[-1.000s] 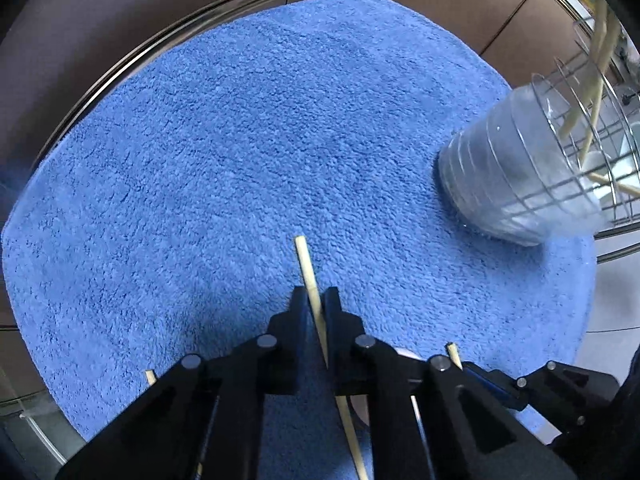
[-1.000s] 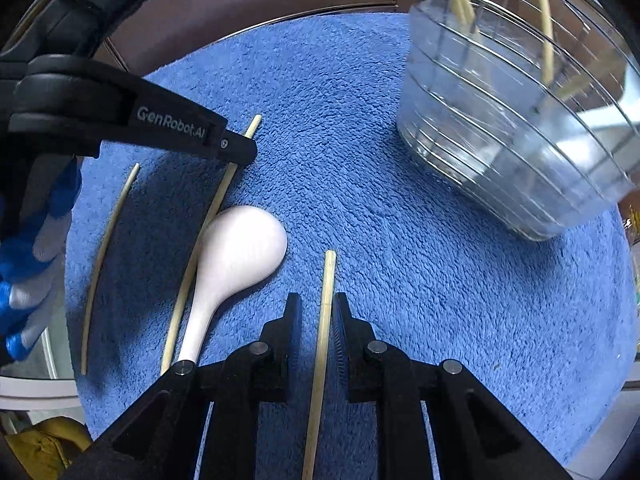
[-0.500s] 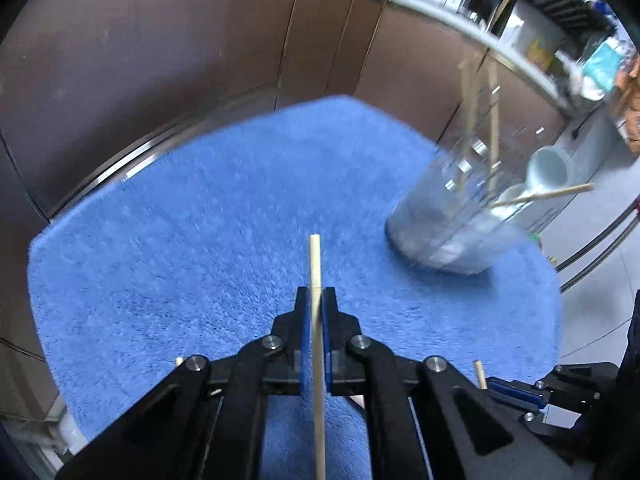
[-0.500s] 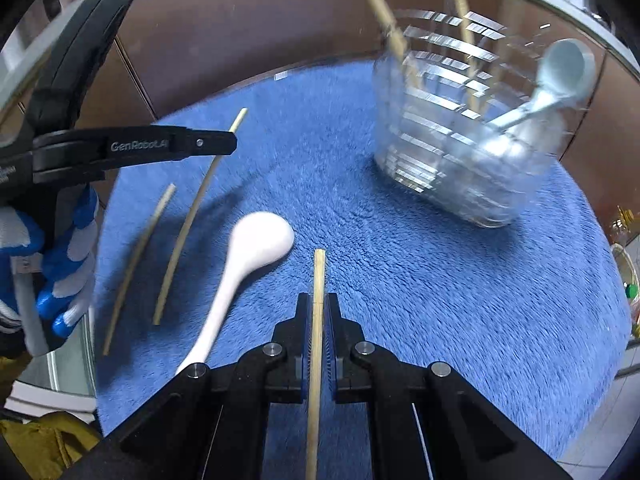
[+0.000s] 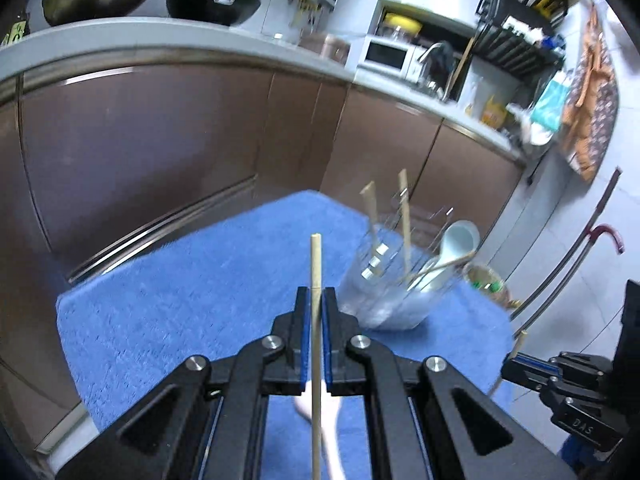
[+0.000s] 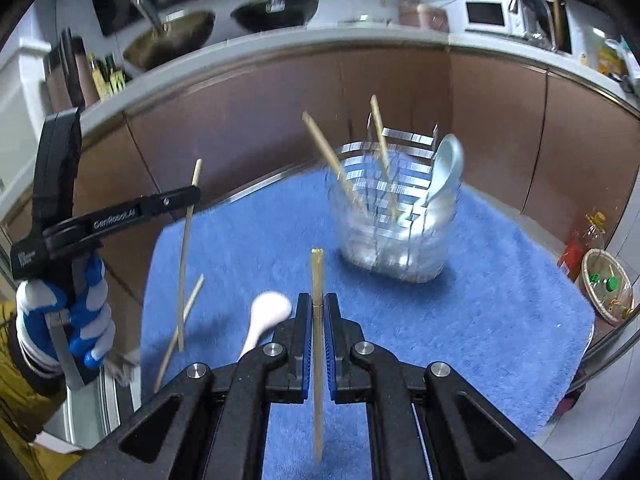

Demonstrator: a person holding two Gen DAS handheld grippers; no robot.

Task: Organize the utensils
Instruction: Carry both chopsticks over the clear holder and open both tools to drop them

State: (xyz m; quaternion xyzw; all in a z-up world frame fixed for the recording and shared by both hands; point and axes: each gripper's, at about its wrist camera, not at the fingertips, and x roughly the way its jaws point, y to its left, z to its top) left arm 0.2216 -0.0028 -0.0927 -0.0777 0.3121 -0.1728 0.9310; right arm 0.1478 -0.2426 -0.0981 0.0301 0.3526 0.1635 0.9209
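A blue towel (image 6: pixel 460 320) covers the work surface below both grippers, with brown cabinets (image 5: pixel 160 140) behind it and a counter holding two pans (image 6: pixel 276 12) and a microwave (image 5: pixel 386 54) farther back. Ahead and to the right of the right gripper (image 6: pixel 317 312) stands the wire holder (image 6: pixel 394 216) (clear-lined, slightly blurred), already carrying two upright chopsticks (image 6: pixel 382 148) and a pale spoon (image 6: pixel 446 172); from the left gripper (image 5: pixel 315 306) it sits ahead and to the right as well. Just left of the right gripper's fingers a white spoon (image 6: pixel 266 318) lies on the towel, its bowl pointing away. The left gripper is clamped on one chopstick (image 5: pixel 315 320), which runs up between the blue pads and sticks out beyond the fingertips, lifted off the towel; the right wrist view shows the same stick (image 6: pixel 187 248) hanging nearly vertical from the gripper held in a blue-and-white gloved hand (image 6: pixel 68 320). The right gripper is likewise closed on its own chopstick (image 6: pixel 317 344), the tip reaching past the fingers toward the holder. One more chopstick (image 6: pixel 180 332) lies slanted on the towel's left edge, below the left gripper and left of the white spoon.
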